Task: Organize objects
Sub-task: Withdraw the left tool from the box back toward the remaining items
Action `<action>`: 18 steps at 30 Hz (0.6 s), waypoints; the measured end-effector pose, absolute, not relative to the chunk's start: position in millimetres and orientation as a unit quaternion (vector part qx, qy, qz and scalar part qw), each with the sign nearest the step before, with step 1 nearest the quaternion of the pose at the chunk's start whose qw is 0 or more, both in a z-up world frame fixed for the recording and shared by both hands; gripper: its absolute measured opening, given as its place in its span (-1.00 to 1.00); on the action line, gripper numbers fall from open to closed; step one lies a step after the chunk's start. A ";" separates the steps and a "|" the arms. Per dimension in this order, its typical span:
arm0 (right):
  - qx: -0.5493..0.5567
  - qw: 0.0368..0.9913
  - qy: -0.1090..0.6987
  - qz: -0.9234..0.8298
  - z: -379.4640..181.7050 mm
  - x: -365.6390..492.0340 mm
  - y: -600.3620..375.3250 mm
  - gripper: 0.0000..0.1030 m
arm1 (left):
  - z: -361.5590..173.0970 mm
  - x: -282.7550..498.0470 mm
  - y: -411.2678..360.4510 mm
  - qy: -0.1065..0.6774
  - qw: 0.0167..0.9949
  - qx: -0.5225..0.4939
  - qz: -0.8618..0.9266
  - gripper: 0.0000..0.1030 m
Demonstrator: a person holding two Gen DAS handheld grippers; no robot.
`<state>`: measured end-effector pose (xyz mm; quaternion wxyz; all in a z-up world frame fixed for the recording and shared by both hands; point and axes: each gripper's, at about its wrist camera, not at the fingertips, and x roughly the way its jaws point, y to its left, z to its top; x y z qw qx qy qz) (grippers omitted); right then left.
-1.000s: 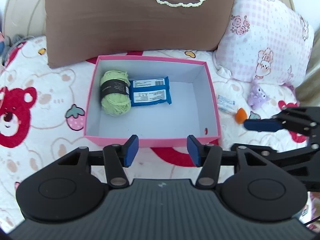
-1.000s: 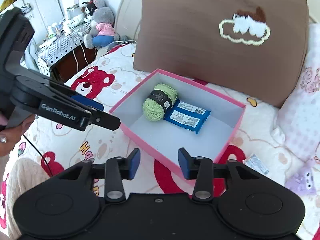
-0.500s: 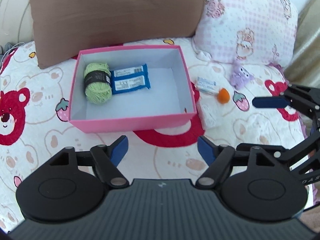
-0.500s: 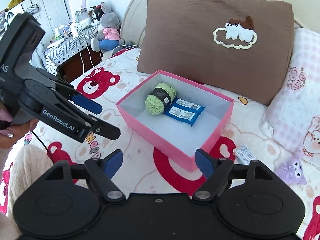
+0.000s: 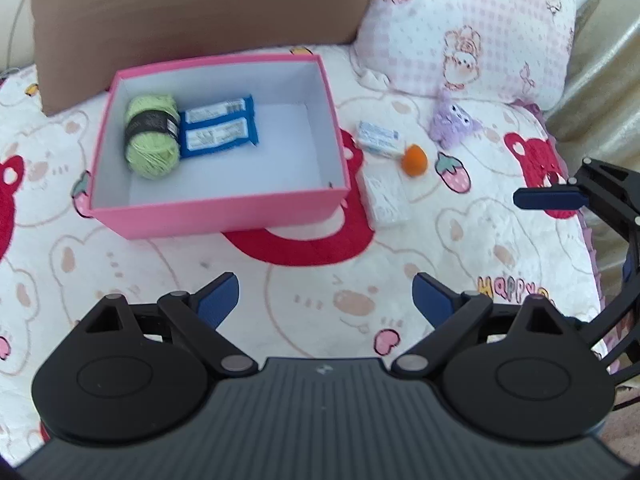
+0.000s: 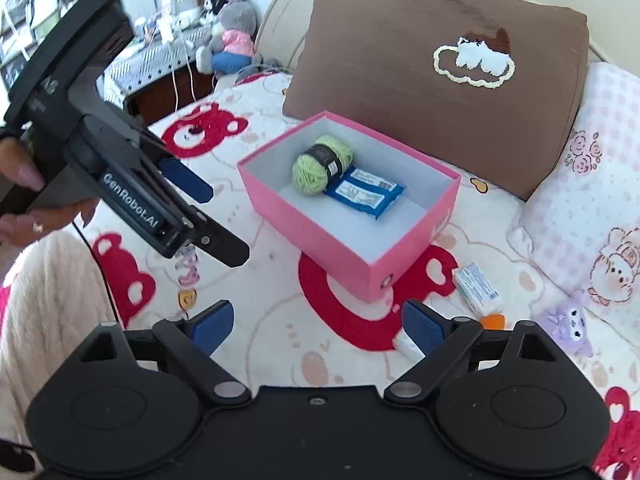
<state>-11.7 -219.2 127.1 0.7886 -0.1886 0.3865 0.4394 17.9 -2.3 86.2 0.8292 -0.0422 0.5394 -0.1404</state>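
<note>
A pink box [image 5: 216, 216] lies on the bedspread holding a green yarn ball [image 5: 152, 136] and a blue snack packet [image 5: 218, 126]. Right of it on the cover lie a small white-blue packet [image 5: 378, 138], an orange ball [image 5: 415, 160], a white tissue pack [image 5: 384, 196] and a purple plush [image 5: 454, 120]. My left gripper [image 5: 326, 300] hovers in front of the box, jaws opening, nothing between them. My right gripper [image 6: 318, 324] is likewise opening and empty, near the box's front corner [image 6: 376, 276]. The left gripper [image 6: 216, 220] shows at left in the right wrist view.
A brown pillow [image 5: 200, 12] and a pink checked pillow [image 5: 472, 28] stand behind the box. The bed's edge [image 5: 592, 240] runs down the right. A person's hand [image 6: 24, 200] and cream sleeve [image 6: 52, 288] are at left, soft toys [image 6: 228, 40] beyond.
Both grippers' jaws have spread much wider. Both have drawn back from the box, which now looks smaller, and the loose items to its right have come fully into the left wrist view.
</note>
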 end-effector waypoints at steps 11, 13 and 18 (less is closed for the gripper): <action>-0.209 0.788 0.359 0.453 116.9 -12.6 -242.7 0.81 | 56.6 20.1 -19.3 0.567 0.804 -0.070 -0.166 0.83; -0.218 0.784 0.358 0.457 114.1 -10.4 -243.8 0.81 | 53.5 21.8 -20.1 0.565 0.801 -0.088 -0.175 0.83; -0.256 0.785 0.341 0.450 107.3 -0.7 -243.5 0.81 | 47.4 24.6 -20.6 0.560 0.800 -0.115 -0.182 0.83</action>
